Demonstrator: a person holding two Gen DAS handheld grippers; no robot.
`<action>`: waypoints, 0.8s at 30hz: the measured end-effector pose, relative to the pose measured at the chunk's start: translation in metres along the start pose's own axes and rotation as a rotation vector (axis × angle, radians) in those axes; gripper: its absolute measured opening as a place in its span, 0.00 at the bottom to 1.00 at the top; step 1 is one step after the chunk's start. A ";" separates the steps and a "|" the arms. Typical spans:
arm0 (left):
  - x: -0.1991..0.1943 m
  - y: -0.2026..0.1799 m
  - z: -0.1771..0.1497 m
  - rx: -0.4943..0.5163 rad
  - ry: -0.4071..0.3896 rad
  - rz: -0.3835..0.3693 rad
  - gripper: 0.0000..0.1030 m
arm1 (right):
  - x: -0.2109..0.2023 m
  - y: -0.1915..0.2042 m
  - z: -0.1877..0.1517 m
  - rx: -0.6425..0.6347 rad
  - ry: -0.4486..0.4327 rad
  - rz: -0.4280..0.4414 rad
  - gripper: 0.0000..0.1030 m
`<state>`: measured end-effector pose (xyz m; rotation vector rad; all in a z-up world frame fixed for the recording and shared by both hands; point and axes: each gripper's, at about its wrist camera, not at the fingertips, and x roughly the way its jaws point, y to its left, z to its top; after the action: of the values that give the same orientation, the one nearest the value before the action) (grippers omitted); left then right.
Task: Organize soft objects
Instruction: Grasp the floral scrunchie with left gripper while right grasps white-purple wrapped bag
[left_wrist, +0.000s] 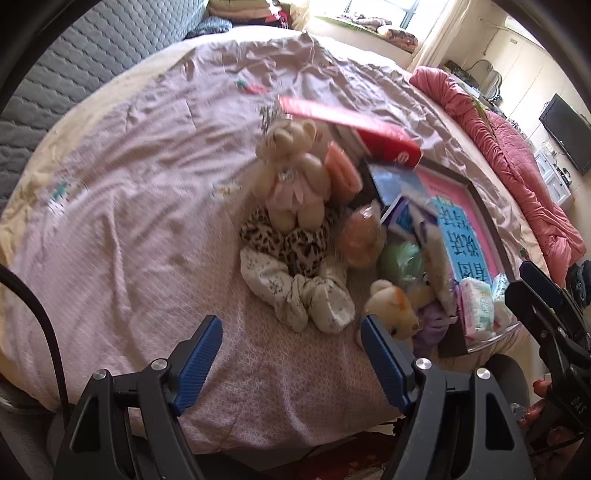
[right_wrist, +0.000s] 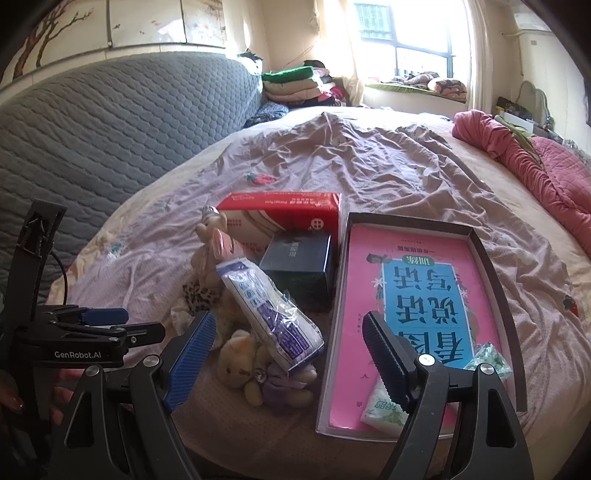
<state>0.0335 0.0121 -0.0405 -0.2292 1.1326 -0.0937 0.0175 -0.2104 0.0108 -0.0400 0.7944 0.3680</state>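
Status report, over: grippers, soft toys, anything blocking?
Left gripper and right gripper open, empty. Soft toys piled on bed, untouched. Wipes pack lying over small bear.

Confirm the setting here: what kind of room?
Most likely a lived-in bedroom: a wide bed with a padded grey headboard, folded bedding stacked by the window, and a wall-mounted TV.

We see a red carton (right_wrist: 291, 212) lying on the bed (right_wrist: 369, 166), with a dark blue box (right_wrist: 297, 264) just in front of it. A grey quilted headboard (right_wrist: 110, 125) stands behind, and a rumpled pink quilt (right_wrist: 535, 170) lies along the bed's far side.
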 end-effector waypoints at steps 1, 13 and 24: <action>0.004 0.001 0.000 -0.004 0.007 -0.001 0.75 | 0.003 0.000 -0.001 -0.005 0.007 -0.003 0.80; 0.045 0.014 0.010 -0.088 0.061 -0.074 0.75 | 0.040 0.005 -0.006 -0.053 0.060 -0.014 0.80; 0.060 0.017 0.017 -0.095 0.046 -0.111 0.72 | 0.073 0.021 0.002 -0.187 0.048 -0.098 0.80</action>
<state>0.0737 0.0193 -0.0910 -0.3763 1.1711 -0.1446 0.0583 -0.1677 -0.0369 -0.2631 0.8007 0.3481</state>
